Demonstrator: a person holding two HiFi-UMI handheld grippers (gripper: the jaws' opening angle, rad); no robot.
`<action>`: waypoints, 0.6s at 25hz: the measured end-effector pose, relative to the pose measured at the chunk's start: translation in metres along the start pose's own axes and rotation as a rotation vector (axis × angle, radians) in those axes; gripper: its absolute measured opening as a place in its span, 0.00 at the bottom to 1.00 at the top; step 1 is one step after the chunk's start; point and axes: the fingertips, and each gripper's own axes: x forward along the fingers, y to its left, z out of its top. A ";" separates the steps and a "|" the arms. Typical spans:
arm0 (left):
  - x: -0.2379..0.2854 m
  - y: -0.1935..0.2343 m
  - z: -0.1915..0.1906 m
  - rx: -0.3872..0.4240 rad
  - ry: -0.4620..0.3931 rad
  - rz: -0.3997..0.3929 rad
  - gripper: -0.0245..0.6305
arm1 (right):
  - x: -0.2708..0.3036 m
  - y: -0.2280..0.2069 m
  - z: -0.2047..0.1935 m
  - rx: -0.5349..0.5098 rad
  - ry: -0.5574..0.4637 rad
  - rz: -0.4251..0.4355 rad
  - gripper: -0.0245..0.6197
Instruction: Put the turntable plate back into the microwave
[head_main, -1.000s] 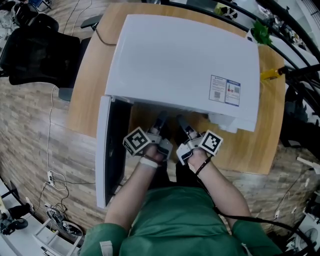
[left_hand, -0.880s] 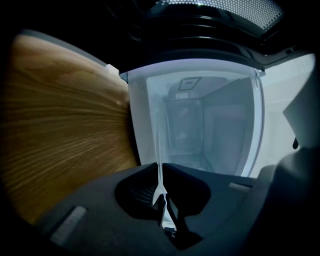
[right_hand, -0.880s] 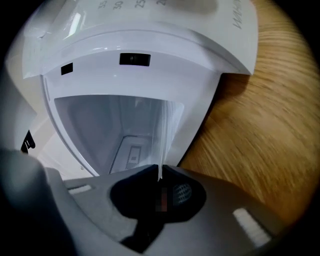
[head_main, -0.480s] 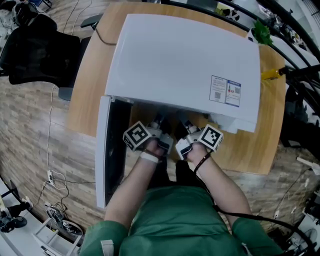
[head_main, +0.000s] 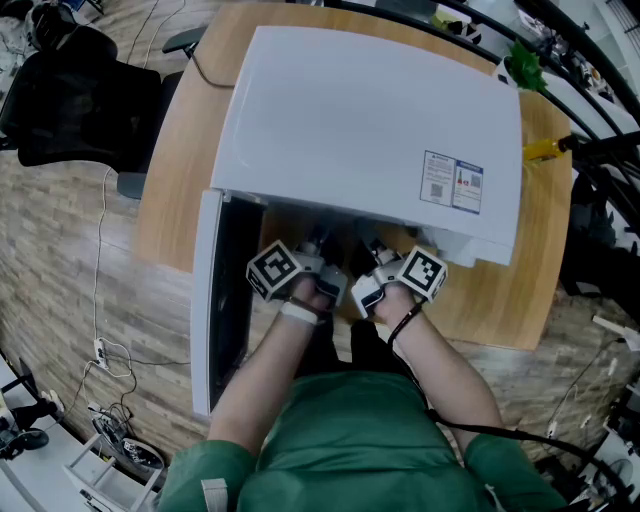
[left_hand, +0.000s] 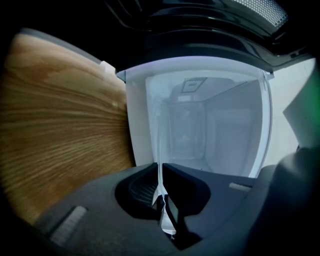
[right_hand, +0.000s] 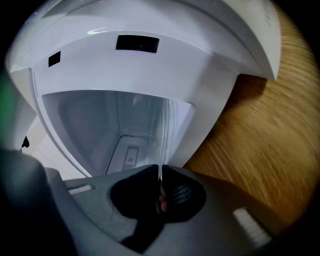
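- The white box-shaped microwave (head_main: 360, 130) sits on the round wooden bench (head_main: 175, 180), with its white, dark-windowed door (head_main: 215, 320) swung open to the left.
- The left gripper (left_hand: 161, 182) has its jaws clenched on the thin rim of the clear glass turntable plate (left_hand: 160, 145), which shows edge-on as a pale line running forward from between the jaws.
- The right gripper (right_hand: 160, 184) likewise has its jaws clamped on the plate's rim (right_hand: 162, 135).
- In the head view both grippers, left (head_main: 316, 250) and right (head_main: 374, 256), sit side by side at the mouth of the open cavity (left_hand: 215, 125).
- The plate is held at the cavity's front opening; whether it touches the cavity floor cannot be told.
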 end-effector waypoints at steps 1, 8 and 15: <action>0.000 -0.001 0.000 -0.002 -0.002 -0.004 0.09 | 0.000 0.001 0.000 0.000 -0.001 0.003 0.08; 0.008 -0.009 0.008 0.008 -0.012 -0.025 0.09 | 0.008 0.010 0.009 -0.010 -0.021 0.014 0.08; 0.005 -0.009 0.006 0.040 0.005 -0.021 0.10 | 0.008 0.012 0.009 -0.008 -0.030 0.016 0.08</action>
